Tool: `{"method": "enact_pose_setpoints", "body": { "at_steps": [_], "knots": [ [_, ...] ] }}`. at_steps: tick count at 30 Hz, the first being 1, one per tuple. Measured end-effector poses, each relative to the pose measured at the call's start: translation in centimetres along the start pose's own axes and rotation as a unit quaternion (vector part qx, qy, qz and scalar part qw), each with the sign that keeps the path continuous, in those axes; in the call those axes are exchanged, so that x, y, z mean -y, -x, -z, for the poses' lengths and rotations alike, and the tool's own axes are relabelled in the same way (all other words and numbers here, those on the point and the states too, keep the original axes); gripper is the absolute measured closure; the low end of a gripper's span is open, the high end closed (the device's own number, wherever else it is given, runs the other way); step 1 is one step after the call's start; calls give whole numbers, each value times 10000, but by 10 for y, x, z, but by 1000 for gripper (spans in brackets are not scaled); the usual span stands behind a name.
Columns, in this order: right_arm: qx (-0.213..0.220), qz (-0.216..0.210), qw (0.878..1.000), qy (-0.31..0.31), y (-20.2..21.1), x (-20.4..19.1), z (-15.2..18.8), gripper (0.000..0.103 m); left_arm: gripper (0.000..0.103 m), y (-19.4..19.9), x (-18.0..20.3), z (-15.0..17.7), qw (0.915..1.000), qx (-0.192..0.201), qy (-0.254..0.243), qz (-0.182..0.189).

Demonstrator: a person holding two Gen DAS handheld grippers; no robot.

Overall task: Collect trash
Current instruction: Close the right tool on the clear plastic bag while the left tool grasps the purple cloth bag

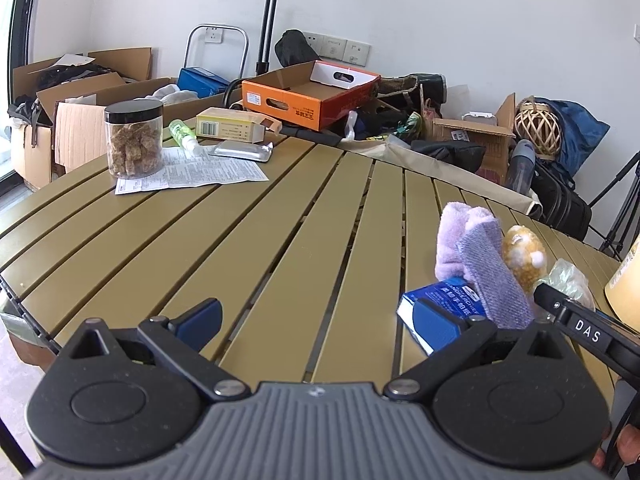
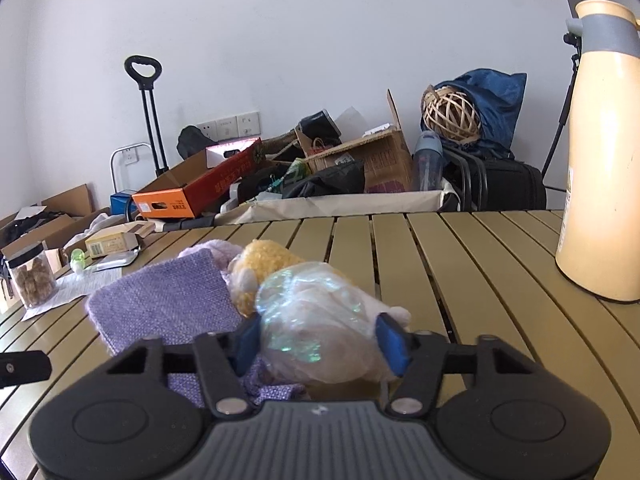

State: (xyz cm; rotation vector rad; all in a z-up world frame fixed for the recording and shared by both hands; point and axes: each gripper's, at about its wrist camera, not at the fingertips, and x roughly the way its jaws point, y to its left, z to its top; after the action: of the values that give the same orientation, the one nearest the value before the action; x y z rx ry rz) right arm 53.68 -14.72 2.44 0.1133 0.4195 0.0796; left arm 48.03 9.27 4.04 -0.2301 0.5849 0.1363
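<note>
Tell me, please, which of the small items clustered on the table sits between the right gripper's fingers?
The crumpled clear plastic bag; the right gripper brackets it, while the purple cloth lies left.

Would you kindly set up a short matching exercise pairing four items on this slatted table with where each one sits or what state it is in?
Things:
1. clear jar
2. crumpled plastic wrap
3. blue tissue pack
4. cream thermos jug

Places or states:
A. upright at the table's right side
B. between the right gripper fingers
C. standing on a printed paper sheet
D. partly under the purple cloth

Pairs: 1-C, 2-B, 3-D, 4-A
</note>
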Motion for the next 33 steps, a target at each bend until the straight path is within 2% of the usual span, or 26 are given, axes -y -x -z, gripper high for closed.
{"method": "enact_pose_setpoints", "body": {
  "at_steps": [3, 12, 20, 26, 29, 33],
  "knots": [
    [74, -116, 9999, -33, 5, 2, 1, 61, 0, 0, 4, 1, 10000, -7, 3, 36],
    [488, -265, 9982, -219, 31, 17, -4, 64, 0, 2, 33, 2, 9994, 41, -53, 339],
    [661, -34, 9972, -351, 51, 47, -5, 64, 0, -11, 75, 13, 9982, 70, -200, 567],
    [633, 192, 9965, -515, 58, 73, -3, 64, 0, -22, 99, 18, 9972, 54, -122, 742],
    [633, 280, 9963, -515, 61, 81, -3, 64, 0, -25, 113, 20, 9969, 174, -189, 746],
    [628, 362, 9961, -500, 65, 90, -2, 64, 0, -30, 129, 22, 9972, 310, -380, 565]
  ]
}}
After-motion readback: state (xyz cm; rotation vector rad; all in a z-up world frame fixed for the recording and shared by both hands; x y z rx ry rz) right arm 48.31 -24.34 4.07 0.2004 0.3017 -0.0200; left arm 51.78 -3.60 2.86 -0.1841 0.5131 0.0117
